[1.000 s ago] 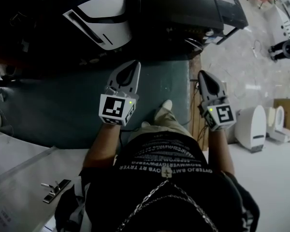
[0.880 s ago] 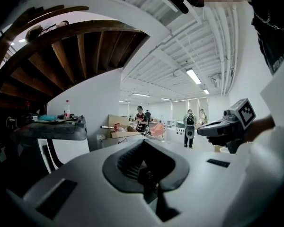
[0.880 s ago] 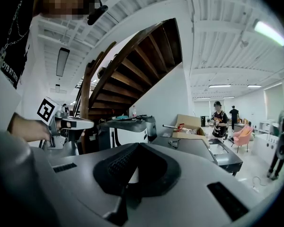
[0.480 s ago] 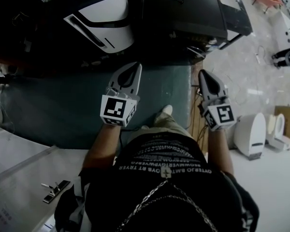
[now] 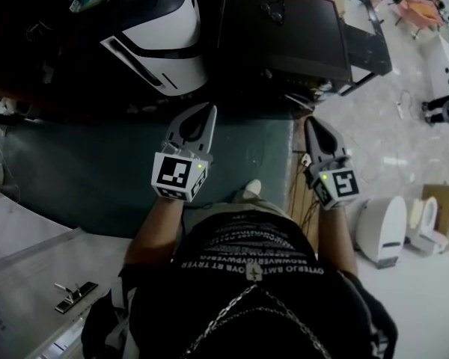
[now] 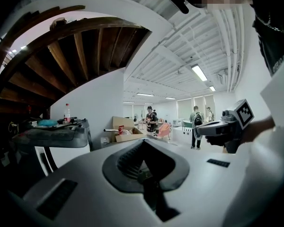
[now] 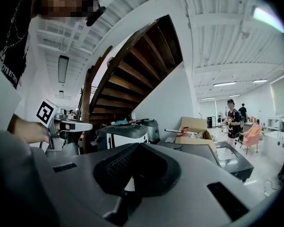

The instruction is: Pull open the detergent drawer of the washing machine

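White washer [image 5: 161, 40], as I judge it, stands ahead and left of the closed, empty left tongs [image 5: 206, 108], farther from the closed, empty right tongs [image 5: 311, 121]; its drawer cannot be made out.

The person wears a black T-shirt [image 5: 258, 279] printed with rows of small white lettering, a silver-coloured link chain [image 5: 232, 309] over it, pale khaki trousers [image 5: 243, 205] and a white shoe [image 5: 251, 188]. The left gripper [image 5: 206, 111] and the right gripper [image 5: 312, 123] are smooth pale-grey plastic shells that taper to a point, each with a dark teardrop-shaped recess lined with ribbed black pads and small black rectangular slots on its flanks. Each carries a white cube with black square markers, the left cube [image 5: 178, 176] and the right cube [image 5: 337, 186], with a small green light glowing beside it.
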